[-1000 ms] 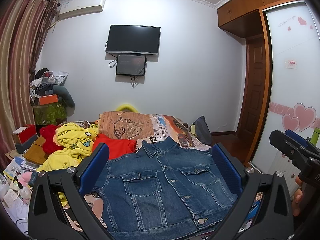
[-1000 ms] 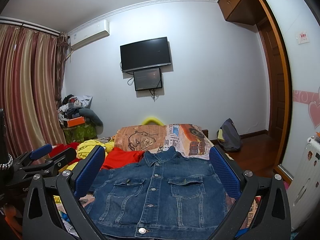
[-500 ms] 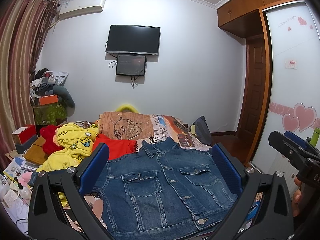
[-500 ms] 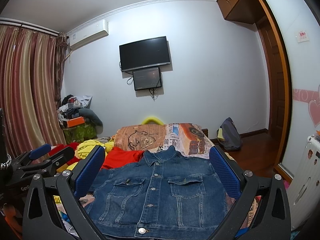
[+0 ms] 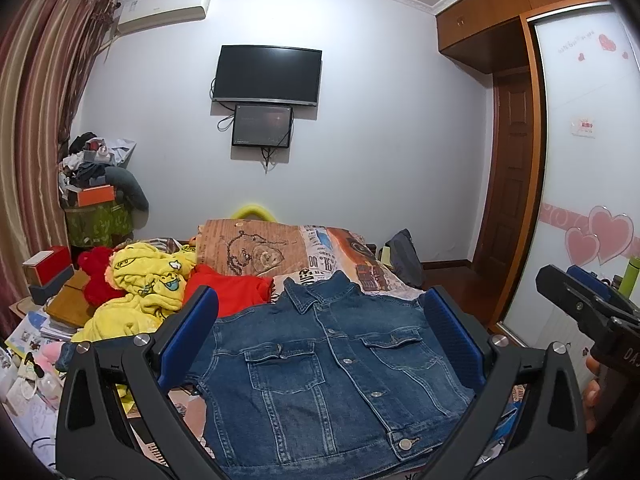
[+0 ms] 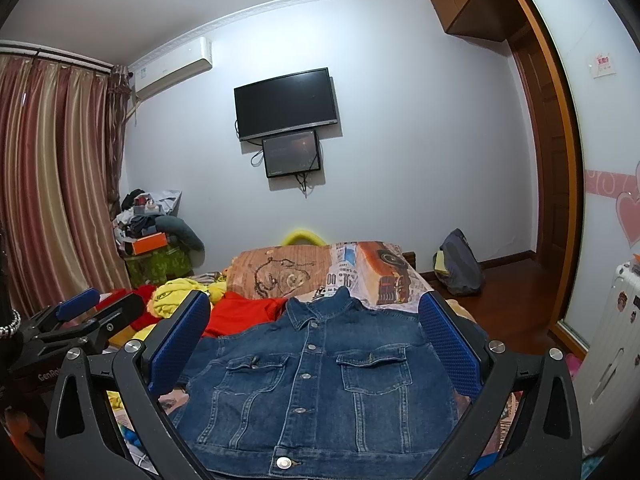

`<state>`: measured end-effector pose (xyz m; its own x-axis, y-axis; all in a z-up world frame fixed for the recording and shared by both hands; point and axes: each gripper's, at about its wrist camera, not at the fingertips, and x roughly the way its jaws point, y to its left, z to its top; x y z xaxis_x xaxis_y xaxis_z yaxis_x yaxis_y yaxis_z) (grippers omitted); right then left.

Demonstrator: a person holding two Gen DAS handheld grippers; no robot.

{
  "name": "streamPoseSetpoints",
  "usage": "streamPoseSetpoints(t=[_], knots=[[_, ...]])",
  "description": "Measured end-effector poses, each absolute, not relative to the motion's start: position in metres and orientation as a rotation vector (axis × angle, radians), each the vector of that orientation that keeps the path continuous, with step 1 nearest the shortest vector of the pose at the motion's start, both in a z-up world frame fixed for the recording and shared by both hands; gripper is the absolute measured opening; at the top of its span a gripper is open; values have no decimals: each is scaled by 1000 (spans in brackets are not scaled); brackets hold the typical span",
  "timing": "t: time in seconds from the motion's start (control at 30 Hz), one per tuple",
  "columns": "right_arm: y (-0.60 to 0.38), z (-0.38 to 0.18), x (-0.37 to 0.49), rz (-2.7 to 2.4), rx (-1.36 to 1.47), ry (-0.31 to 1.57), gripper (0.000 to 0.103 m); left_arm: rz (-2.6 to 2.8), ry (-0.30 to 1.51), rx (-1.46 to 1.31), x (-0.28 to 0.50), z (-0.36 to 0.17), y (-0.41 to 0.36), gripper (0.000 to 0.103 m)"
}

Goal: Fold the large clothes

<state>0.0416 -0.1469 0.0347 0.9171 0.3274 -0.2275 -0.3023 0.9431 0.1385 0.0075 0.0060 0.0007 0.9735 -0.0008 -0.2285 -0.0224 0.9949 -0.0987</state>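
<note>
The bed [image 5: 360, 268] is taking up the middle of both views, its patterned cover showing bare only toward the far end. A denim jacket [image 5: 332, 364] is lying flat on its near part, front up, buttoned, collar pointing to the far wall and hem toward the cameras. Its sleeves are not showing clearly; they may be lying at the sides or tucked under, and the pictures are not settling which.

Judging from this, the folding is only beginning: the jacket is looking spread out and smoothed, but no side, sleeve or hem is lying turned over onto the front. All the folds are probably still waiting, starting with bringing the sides in and then doubling hem to collar.

To the jacket's left, a yellow garment [image 5: 144, 292] and a red one [image 5: 236, 292] are sitting in a heap, unfolded, so more pieces are likely waiting their turn.

The left gripper [image 5: 320, 340] is hovering above the near part of the jacket with its jaws wide apart, gripping nothing. The right gripper [image 6: 316, 340] is hovering likewise, jaws spread wide and empty, the jacket showing between its blue pads [image 6: 448, 344]. Neither seems to be touching the cloth. In each view the other gripper is showing at the edge, held just beside.
</note>
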Motion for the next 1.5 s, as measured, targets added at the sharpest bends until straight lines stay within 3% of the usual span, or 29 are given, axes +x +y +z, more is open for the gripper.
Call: streamPoseSetpoints(t=[0.43,0.73,0.9,1.17,1.43,1.5], knots=[[-126,27,108,350,62,339,103,97,249,-117,47,8,67,103],[-102,15,184,389,-29,506,103,200,456,-215,122,-12,183,103],[-78,-4,227,436,-124,619,103,224,640,-274,152,-50,250,103],[-58,-60,280,430,-224,806,103,282,904,-552,161,-160,336,102],[-50,-107,312,417,-238,970,103,310,1007,-818,160,-245,375,86],[-53,-114,316,415,-208,1011,103,302,1013,-848,164,-255,379,77]])
